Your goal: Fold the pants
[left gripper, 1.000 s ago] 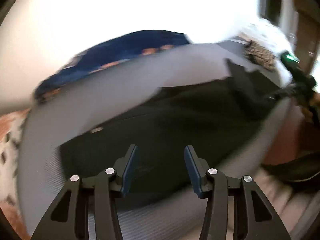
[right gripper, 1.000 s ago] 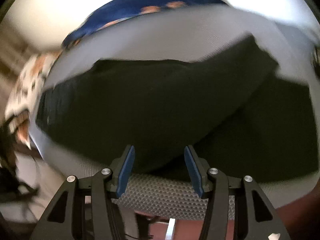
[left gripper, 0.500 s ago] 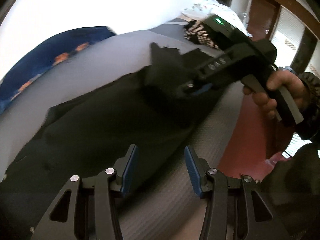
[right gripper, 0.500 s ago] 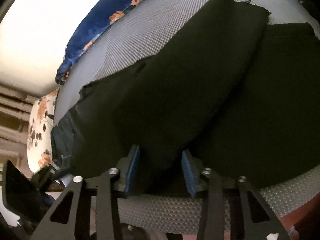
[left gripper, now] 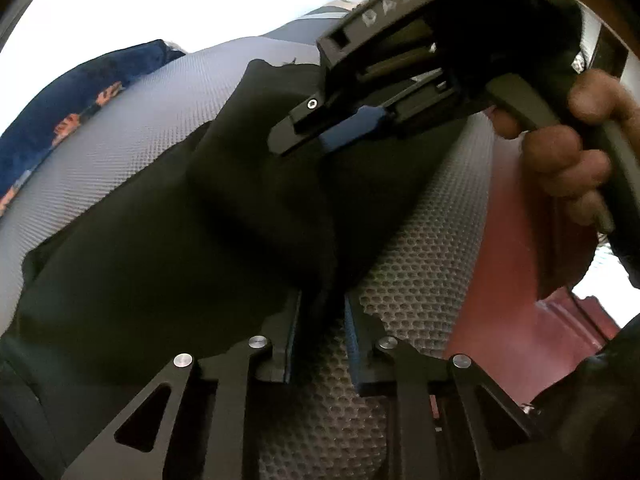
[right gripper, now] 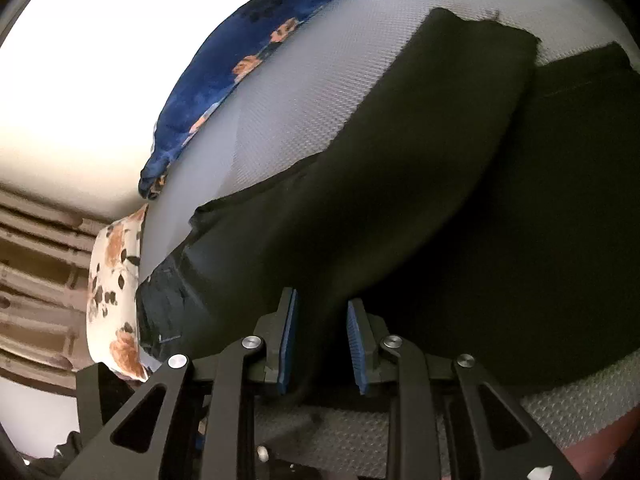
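Two grippers sit at the near edge of the black pants [right gripper: 460, 208], which lie spread on the grey textured mat [right gripper: 304, 92] with one leg laid diagonally over the other. Left gripper [left gripper: 320, 332]: jaws have just been closing, and a pinch of the cloth's near edge stands between the blue pads; I read it as clamped on the fabric. Right gripper [right gripper: 322, 340]: jaws have also just been closing, with a fold of the upper leg between the pads. I cannot tell whether they press on it yet. In the left view the right gripper hangs low over the far leg, held by the person's hand [left gripper: 572, 148].

Handling judgement: the cloth looks soft, light and limp, draping and creasing freely. It should not slip much against ribbed pads, but it will sag between the two holds. Best purchase is along the near edge, both layers together, holds well apart. A blue floral cushion [right gripper: 240, 52] lies beyond the mat.
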